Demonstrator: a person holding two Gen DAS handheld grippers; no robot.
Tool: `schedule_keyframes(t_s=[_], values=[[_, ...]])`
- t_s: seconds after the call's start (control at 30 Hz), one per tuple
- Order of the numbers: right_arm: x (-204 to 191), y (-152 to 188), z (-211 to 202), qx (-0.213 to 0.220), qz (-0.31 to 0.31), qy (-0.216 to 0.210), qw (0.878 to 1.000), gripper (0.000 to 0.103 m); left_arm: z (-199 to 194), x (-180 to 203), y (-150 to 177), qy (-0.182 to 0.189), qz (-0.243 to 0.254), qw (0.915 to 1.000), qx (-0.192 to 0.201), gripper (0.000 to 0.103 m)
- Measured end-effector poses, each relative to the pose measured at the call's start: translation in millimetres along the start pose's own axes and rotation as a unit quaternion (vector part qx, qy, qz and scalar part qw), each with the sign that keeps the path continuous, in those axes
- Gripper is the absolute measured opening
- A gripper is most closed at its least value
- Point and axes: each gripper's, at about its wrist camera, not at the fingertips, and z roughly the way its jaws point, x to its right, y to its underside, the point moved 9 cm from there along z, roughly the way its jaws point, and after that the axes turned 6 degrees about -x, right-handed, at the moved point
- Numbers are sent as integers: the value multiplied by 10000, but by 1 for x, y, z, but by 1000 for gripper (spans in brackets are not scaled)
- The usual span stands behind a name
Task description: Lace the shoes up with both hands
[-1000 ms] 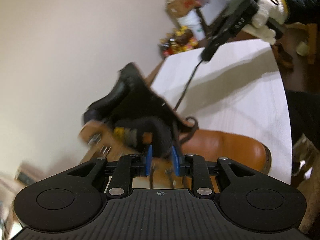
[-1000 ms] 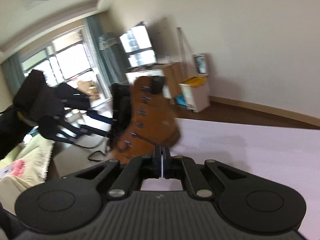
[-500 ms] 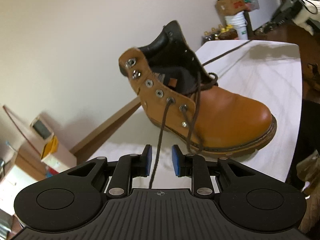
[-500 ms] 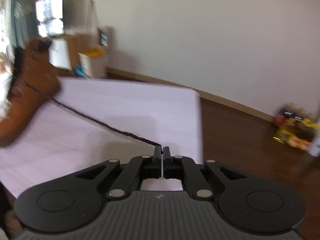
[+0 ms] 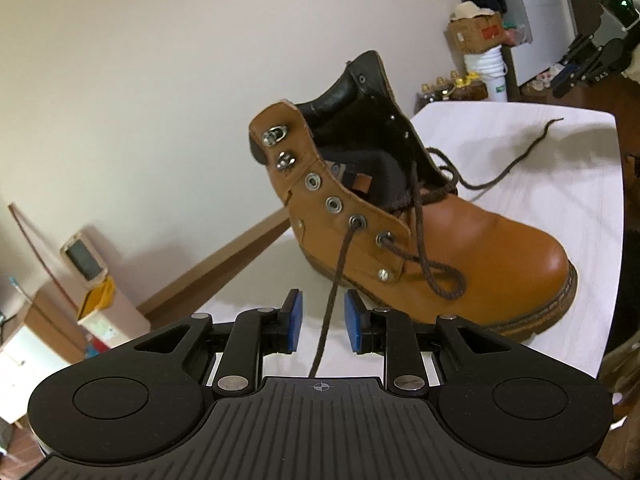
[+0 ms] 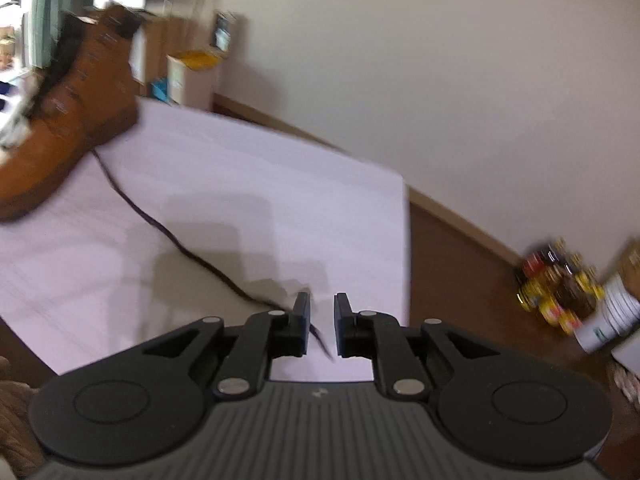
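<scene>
A tan leather boot (image 5: 460, 248) stands on the white table (image 5: 540, 184), its toe to the right. One dark brown lace (image 5: 336, 296) hangs from a lower eyelet and runs down between the blue pads (image 5: 295, 322) of my left gripper (image 5: 320, 322). That gripper is open and its pads do not press the lace. The other lace end (image 5: 524, 156) lies slack on the table. In the blurred right wrist view this lace (image 6: 168, 236) trails from the boot (image 6: 60, 120) to my right gripper (image 6: 322, 324). Its jaws are opening, and the lace tip lies loose between them.
The table's far corner and edge (image 6: 402, 200) drop to a brown wooden floor. On the floor by the wall stand several jars (image 6: 556, 288) and a white bucket (image 6: 612, 316). A bin with a yellow liner (image 5: 96, 292) sits against the wall at the left.
The boot, close and tilted before my left gripper, now stands farther off on the table. My right gripper drew the lace out while shut on it, then opened; the lace lies slack.
</scene>
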Motion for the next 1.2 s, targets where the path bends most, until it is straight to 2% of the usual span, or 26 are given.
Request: schedule_keyframes(t_s=[0.13,0.2,0.33,0.57,0.73,0.83,0.93,0.97,1.0,1.07,1.2], values=[[-33,-28,-3,369,-217,-532,9977,19,10,2,-9,126,102,9998,106,27],[-55,-48,-5,645,-269,-952,9930,19,16,3,-14,210,156,9995,156,26],[-86,-75,1,858,-483,-1311,9865,20,27,7,-19,325,316,9989,147,24],[-126,-95,11,990,-1195,-1544,9757,20,33,13,-20,375,514,9979,110,23],[-147,-101,6,1116,-1571,-1689,9666,21,37,10,-19,407,480,9980,83,8],[-160,-107,15,1102,-1673,-1715,9646,26,40,10,-19,460,472,9978,57,7],[-166,-112,22,1107,-1674,-1748,9639,24,44,12,-18,493,520,9974,24,7],[-166,-112,23,1096,-1662,-1777,9638,20,45,12,-18,482,522,9975,26,7],[-166,-113,23,1095,-1621,-1847,9631,4,45,12,-18,472,523,9975,27,7],[-170,-112,25,1109,-1584,-1827,9640,3,46,12,-16,461,502,9977,22,7],[-150,-105,24,1026,-1398,-1474,9738,3,46,11,-11,455,482,9978,9,7]])
